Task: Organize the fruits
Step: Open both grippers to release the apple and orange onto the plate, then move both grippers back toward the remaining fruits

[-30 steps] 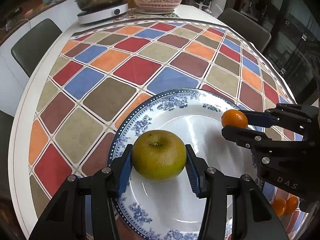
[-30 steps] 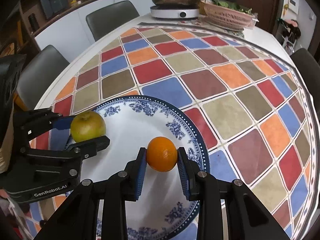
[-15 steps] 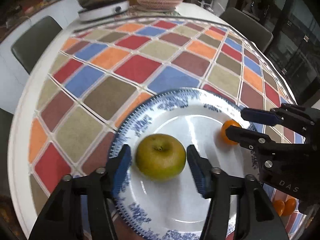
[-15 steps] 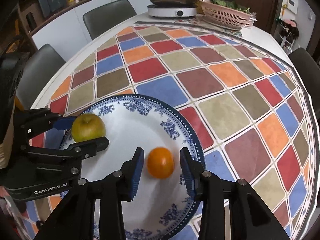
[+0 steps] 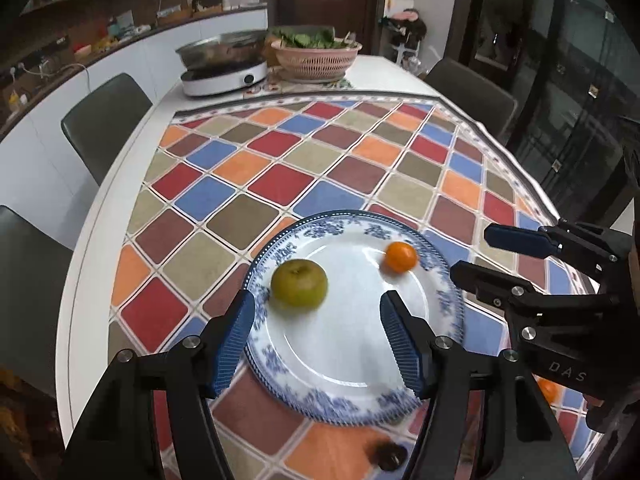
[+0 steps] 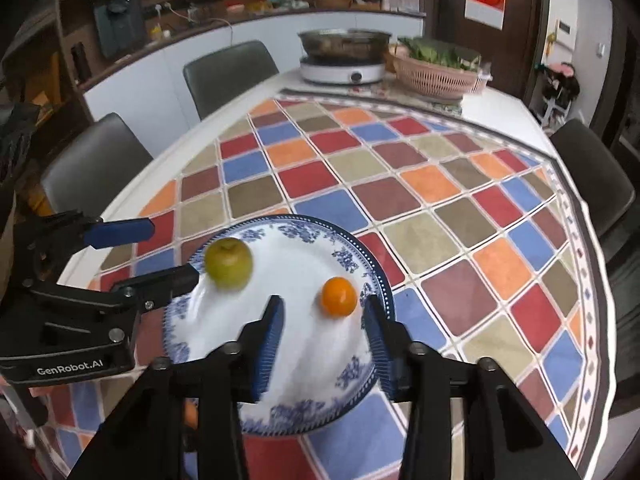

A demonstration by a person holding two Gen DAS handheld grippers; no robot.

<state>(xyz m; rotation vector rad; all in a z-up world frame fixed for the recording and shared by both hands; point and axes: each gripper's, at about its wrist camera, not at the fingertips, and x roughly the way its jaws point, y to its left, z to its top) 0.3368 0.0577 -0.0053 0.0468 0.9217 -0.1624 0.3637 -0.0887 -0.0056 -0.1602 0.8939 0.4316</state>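
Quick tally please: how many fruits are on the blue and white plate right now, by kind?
Green apple: 1
Orange: 1
Total on the plate: 2
Both lie loose; neither claw holds one.

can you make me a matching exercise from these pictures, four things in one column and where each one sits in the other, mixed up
Things:
1. green apple
2. orange
3. pink basket of greens
4. silver pot

Places:
A. on the white cooker at the far end of the table
B. on the left part of the blue and white plate
C. beside the cooker, far end of the table
D. on the right part of the plate, near its rim

Pairs: 1-B, 2-D, 3-C, 4-A
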